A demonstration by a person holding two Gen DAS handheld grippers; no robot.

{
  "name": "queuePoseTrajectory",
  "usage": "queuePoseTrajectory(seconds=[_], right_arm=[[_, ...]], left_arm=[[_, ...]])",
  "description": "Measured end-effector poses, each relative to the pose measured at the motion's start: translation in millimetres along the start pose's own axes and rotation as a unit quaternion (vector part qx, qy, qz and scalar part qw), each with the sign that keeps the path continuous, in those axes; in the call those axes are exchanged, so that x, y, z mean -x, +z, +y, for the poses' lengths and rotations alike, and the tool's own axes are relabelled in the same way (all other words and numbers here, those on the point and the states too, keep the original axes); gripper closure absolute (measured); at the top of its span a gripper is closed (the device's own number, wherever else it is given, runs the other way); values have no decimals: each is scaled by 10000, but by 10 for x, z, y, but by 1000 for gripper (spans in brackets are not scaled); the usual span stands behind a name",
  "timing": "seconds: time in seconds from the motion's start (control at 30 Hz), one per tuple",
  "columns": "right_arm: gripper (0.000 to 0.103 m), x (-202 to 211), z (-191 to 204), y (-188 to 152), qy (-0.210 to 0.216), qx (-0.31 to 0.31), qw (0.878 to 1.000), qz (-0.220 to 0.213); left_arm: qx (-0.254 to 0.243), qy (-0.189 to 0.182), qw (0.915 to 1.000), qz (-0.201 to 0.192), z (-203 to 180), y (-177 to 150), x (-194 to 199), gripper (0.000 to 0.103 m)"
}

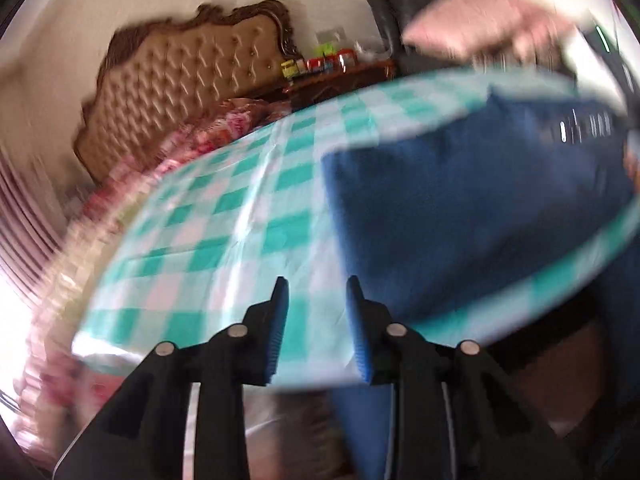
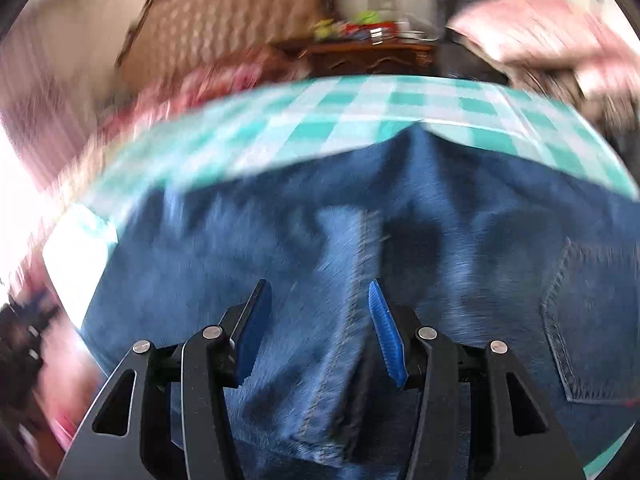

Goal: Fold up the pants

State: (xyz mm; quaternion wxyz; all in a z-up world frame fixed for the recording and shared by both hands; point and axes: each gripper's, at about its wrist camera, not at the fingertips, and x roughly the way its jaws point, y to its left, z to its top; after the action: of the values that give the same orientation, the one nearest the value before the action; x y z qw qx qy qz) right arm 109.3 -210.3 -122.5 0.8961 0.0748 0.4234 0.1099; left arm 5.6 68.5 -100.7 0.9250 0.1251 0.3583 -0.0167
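Blue denim pants point(image 1: 460, 200) lie on a round table with a teal and white checked cloth point(image 1: 224, 216). In the left wrist view my left gripper point(image 1: 316, 292) is open and empty, above the cloth just left of the pants' edge. In the right wrist view the pants point(image 2: 460, 216) fill the near half of the table point(image 2: 360, 104), with a stitched seam point(image 2: 352, 300) running between the fingers and a back pocket point(image 2: 592, 320) at the right. My right gripper point(image 2: 320, 296) is open, its fingers either side of the seam, close above the denim. Both views are motion-blurred.
A bed with a tufted tan headboard point(image 1: 188, 76) and floral bedding point(image 1: 208, 136) stands behind the table. A dark wooden nightstand point(image 2: 372, 56) holds small colourful items. A pink pillow point(image 2: 548, 32) lies on a dark chair at the back right.
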Motion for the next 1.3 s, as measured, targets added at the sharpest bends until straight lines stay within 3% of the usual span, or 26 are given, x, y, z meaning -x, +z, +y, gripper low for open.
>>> queuePoseTrajectory(seconds=[0.1,0.17,0.27,0.33,0.4,0.43,0.5,0.53,0.7,0.8,0.9,0.97,1.07,1.13,1.17,1.2,1.27,1.3], right_arm=[[52,108,-371,106,98,-900,9959,-72],[52,150,-539,146,184,-1093,9938,26],[52,187,-655,174,209,-1214,9923,98],[52,152,-686,196,331,-1276,9910,247],[52,99,-683,225,444,-1275,9902,362],[52,68,-655,239,494,-1236,9902,430],[51,-28,-565,288,590,-1076,9907,590],[51,-60,-528,300,606,-1025,9909,634],[52,-323,-411,418,505,-865,9907,919],[72,-443,-363,461,225,-627,9929,987],[73,-431,-358,480,158,-595,9937,932],[73,-361,-343,470,50,-543,9954,789],[54,-132,-234,455,-647,-318,9968,340],[34,-13,-73,393,-802,-124,9965,182],[32,7,14,355,-823,-14,9964,185],[28,10,151,292,-845,189,9960,230],[20,-22,375,175,-944,515,9937,302],[17,-42,444,126,-1005,574,9928,317]], left_arm=[[253,-719,9968,-225,-12,433,-244,72],[195,-824,9961,-258,-43,660,-462,72],[207,-1264,9914,260,-78,946,-1125,72],[385,-1246,9888,728,9,1037,-1508,72],[741,-992,9879,935,161,1065,-1694,78],[915,-953,9869,927,222,1079,-1696,78],[1244,-899,9854,734,278,1081,-1586,55],[1318,-926,9846,677,280,1056,-1528,52],[1663,-1033,9793,523,230,810,-1240,52],[1701,-913,9767,935,173,595,-1290,52],[2064,-864,9705,893,229,484,-1170,53],[2060,-869,9722,701,172,477,-1012,51],[1857,-1127,9746,544,-20,469,-832,38],[1803,-1352,9724,612,-192,449,-773,29],[1858,-1425,9695,728,-255,435,-787,26],[1929,-1397,9674,866,-322,420,-823,22],[1764,-1152,9731,936,-435,429,-847,18],[1672,-1094,9748,994,-475,443,-858,10]])
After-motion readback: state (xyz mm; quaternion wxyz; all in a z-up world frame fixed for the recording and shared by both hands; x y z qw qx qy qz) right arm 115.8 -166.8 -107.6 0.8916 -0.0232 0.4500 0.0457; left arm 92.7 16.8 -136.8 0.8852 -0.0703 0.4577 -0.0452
